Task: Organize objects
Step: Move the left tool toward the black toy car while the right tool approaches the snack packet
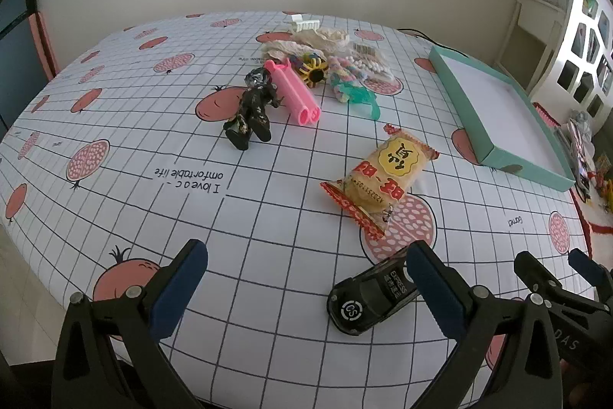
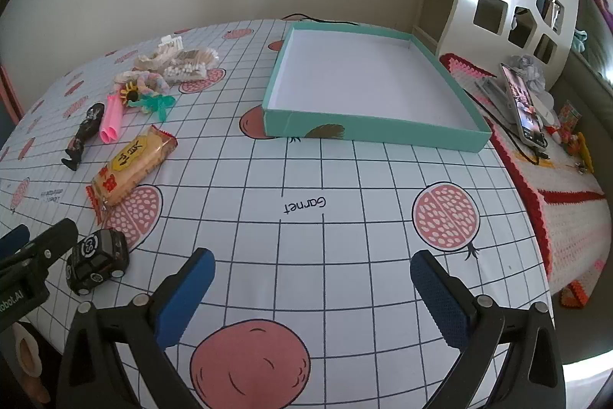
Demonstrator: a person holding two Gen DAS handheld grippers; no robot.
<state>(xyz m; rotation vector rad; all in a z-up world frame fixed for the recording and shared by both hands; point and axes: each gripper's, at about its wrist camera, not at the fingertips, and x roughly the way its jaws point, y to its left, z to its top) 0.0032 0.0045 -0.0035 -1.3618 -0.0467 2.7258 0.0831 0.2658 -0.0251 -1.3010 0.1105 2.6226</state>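
The left tool (image 1: 306, 278) hung wide above the counter (image 1: 268, 209), holding nothing, its right finger (image 1: 433, 282) just beside a black toy car (image 1: 367, 298). The right tool (image 2: 312, 278) was likewise spread wide and empty over bare cloth. Beyond the car lay a yellow snack packet (image 1: 379, 179). Farther off were a dark figurine (image 1: 253, 110), a pink tube (image 1: 295, 91) touching it, and a heap of small items (image 1: 337, 60) near the far edge. A shallow teal box (image 2: 375, 133) sat to the right, well apart from the heap, with nothing inside.
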